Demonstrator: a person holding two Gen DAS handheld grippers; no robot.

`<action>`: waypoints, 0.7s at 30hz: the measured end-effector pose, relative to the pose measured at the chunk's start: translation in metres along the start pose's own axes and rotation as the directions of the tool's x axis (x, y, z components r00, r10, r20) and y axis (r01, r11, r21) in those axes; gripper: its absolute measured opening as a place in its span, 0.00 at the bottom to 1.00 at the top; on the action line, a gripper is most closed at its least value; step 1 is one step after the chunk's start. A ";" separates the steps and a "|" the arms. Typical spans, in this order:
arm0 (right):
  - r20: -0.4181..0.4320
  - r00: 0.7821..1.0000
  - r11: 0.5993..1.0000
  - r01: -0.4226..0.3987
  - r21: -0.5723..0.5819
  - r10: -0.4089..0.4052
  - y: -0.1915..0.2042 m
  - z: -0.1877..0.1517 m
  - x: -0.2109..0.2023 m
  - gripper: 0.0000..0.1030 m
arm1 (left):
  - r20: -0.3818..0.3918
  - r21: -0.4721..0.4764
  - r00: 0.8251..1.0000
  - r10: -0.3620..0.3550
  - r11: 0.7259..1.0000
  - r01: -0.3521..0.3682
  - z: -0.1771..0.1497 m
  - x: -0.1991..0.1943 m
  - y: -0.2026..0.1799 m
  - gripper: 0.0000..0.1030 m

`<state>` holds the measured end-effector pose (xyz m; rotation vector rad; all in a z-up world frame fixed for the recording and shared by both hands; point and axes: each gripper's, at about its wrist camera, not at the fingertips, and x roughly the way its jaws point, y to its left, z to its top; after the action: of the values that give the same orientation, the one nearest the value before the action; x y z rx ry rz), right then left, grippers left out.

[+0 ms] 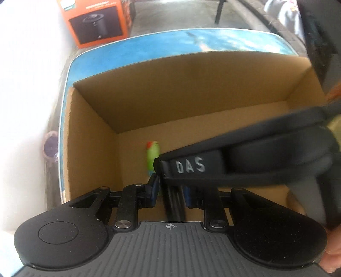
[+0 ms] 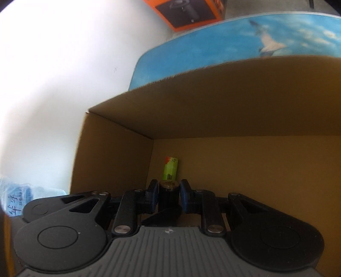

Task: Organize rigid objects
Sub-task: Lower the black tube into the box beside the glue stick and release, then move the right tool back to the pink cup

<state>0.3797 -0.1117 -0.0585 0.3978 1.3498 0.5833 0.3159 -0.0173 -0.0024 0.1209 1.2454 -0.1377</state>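
An open cardboard box (image 1: pixel 89 136) (image 2: pixel 119 153) stands on a blue sky-print table. A green tube with a red end (image 1: pixel 153 155) (image 2: pixel 170 168) lies on the box floor near its left wall. My right gripper (image 2: pixel 169 195) is shut on a black cylinder with a brassy end (image 2: pixel 169 191), held low inside the box just in front of the tube. The right gripper's black body marked "DAS" (image 1: pixel 245 162) crosses the left wrist view. My left gripper (image 1: pixel 170 191) sits behind it above the box; a dark ribbed object (image 1: pixel 173 202) stands between its blue pads.
An orange product carton (image 1: pixel 96 21) (image 2: pixel 191 12) stands on the floor beyond the table. The blue table (image 1: pixel 162 44) (image 2: pixel 213 42) shows a seagull print. A white wall lies to the left. A blue plastic package (image 2: pixel 19 198) lies at the left of the box.
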 end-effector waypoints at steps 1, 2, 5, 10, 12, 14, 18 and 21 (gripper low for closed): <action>-0.009 1.000 1.000 -0.003 0.007 0.003 0.000 0.001 0.004 0.24 | 0.000 -0.002 1.000 -0.002 1.000 0.002 -0.001 -0.001 0.002 0.25; -0.019 1.000 1.000 -0.009 0.013 0.009 -0.001 0.003 0.007 0.25 | 0.007 -0.002 1.000 -0.009 1.000 0.009 -0.003 -0.003 0.003 0.27; -0.038 0.998 0.998 -0.055 0.042 0.057 -0.005 0.003 0.013 0.25 | 0.031 0.004 0.999 -0.026 1.000 0.026 -0.007 -0.013 0.004 0.35; 0.006 0.995 0.993 -0.099 0.061 0.099 -0.011 -0.003 -0.008 0.25 | 0.095 0.037 0.995 -0.029 0.999 0.025 -0.018 -0.033 0.002 0.42; 0.045 0.992 0.991 -0.118 0.061 0.115 -0.012 -0.009 -0.028 0.29 | 0.137 0.039 0.990 -0.038 0.999 0.033 -0.023 -0.044 0.001 0.48; 0.095 0.986 0.989 -0.142 0.052 0.136 -0.015 -0.016 -0.054 0.33 | 0.186 0.052 0.981 -0.055 0.998 0.046 -0.033 -0.058 -0.001 0.52; 0.198 0.958 0.976 -0.215 0.026 0.206 -0.019 -0.046 -0.113 0.37 | 0.293 0.071 0.951 -0.103 0.994 0.086 -0.060 -0.087 0.004 0.58; 0.279 0.926 0.966 -0.258 -0.021 0.253 -0.029 -0.080 -0.160 0.38 | 0.374 0.076 0.917 -0.141 0.990 0.121 -0.089 -0.111 0.009 0.60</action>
<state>0.2879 -0.2358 0.0362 0.6522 1.0380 0.7037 0.1989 0.0104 0.0751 0.0513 0.8619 -0.2959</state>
